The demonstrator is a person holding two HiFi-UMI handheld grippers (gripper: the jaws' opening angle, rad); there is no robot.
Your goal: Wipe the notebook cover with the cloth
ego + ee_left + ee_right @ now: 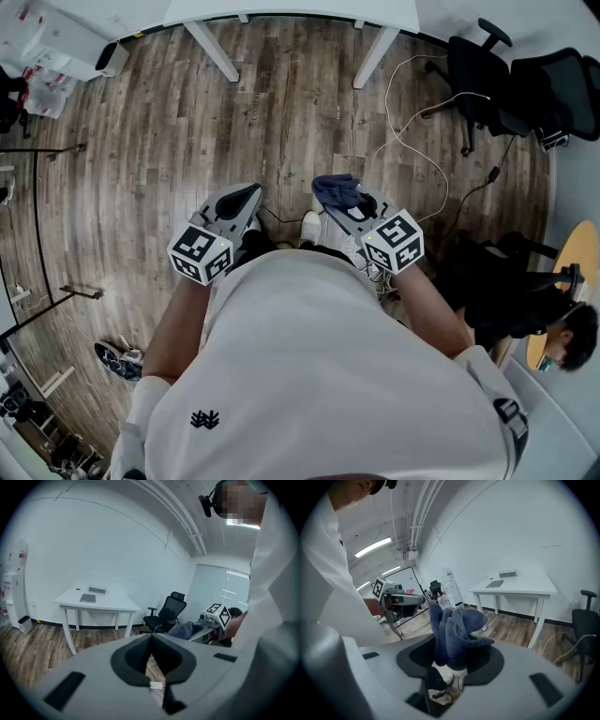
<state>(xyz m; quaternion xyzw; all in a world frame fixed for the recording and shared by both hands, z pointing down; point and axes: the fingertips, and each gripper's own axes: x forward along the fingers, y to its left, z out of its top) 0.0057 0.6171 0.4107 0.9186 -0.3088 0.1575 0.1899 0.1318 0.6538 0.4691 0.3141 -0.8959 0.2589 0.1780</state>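
My right gripper (342,202) is shut on a bunched dark blue cloth (336,190), which sticks up between its jaws (457,630) in the right gripper view. My left gripper (246,199) is held beside it at waist height, shut with nothing in it (151,645). Both are over bare wooden floor, well short of the white table (281,11). On that table lies a flat grey notebook (87,598) with a second flat grey item (97,590) behind it. The right gripper view shows the same notebook (494,584) on the table.
Black office chairs (487,75) stand at the right with a white cable (412,141) looping over the floor. A person (562,342) sits by a round wooden table (574,267) at lower right. A water dispenser (11,588) stands by the left wall.
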